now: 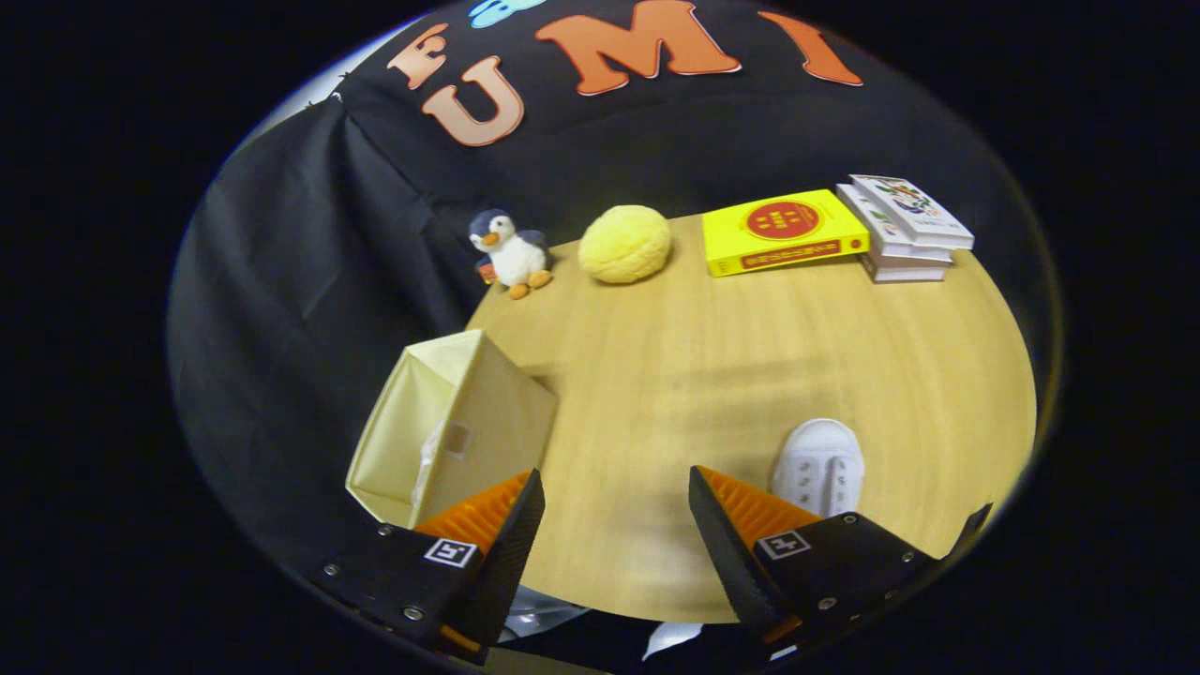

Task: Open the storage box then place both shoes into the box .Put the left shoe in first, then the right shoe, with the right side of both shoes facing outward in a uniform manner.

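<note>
Spread wide and holding nothing, our gripper (pixel 616 511) hangs above the wooden table (pixel 712 375), bare tabletop showing between its two ridged fingers. Just beyond the right finger we see the toe of a white shoe (pixel 820 464), partly hidden behind that finger; we cannot tell from this angle which foot it belongs to. Just ahead of the left finger sits the storage box (pixel 455 427), a pale yellow fabric cube at the table's edge, tilted as the lens renders it, with a small tab on the face nearest us.

We judge the step in hand to be opening that box, though whether its lid is shut or already lifted is hard to read. To do it well, we would swing left, bring the fingers squarely onto the tab or lid edge, and pinch soft cloth firmly before pulling, since fabric walls will give and the light box may slide.

Farther off, well apart from the work, stand a plush penguin (pixel 511 251), a nubbly yellow cushion (pixel 624 244), a glossy yellow book (pixel 783 232) and a stack of books (pixel 905 230).
</note>
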The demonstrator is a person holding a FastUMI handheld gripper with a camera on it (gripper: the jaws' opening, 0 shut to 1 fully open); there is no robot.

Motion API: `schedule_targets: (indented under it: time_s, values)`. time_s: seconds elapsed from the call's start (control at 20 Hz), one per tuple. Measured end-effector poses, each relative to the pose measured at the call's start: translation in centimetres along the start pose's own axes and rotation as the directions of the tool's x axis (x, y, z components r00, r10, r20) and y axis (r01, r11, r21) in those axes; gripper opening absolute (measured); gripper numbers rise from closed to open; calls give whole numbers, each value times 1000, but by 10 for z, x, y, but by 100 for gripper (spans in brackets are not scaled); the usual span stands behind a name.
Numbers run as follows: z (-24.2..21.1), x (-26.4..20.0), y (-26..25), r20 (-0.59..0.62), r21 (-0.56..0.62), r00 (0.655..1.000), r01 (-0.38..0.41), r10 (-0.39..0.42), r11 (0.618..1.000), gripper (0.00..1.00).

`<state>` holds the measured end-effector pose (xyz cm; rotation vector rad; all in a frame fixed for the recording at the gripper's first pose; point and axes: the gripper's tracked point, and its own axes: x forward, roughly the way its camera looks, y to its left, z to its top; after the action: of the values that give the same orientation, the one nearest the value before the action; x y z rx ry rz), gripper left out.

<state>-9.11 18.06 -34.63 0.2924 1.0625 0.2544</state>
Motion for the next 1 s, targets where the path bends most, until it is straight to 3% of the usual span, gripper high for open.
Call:
schedule_targets:
  time_s: [0.2,0.45,0.65,0.8,1.0]
  values:
    - [-31,-9,-76,-5,15,993,119,-119,993,93]
    - [-76,-8,-134,-49,-11,977,208,-208,978,88]
    - [-102,4,-139,-84,-36,978,189,-191,981,79]
    - [-114,13,-151,-89,-81,970,219,-226,972,73]
    - [-104,28,-161,0,-39,972,234,-234,971,65]
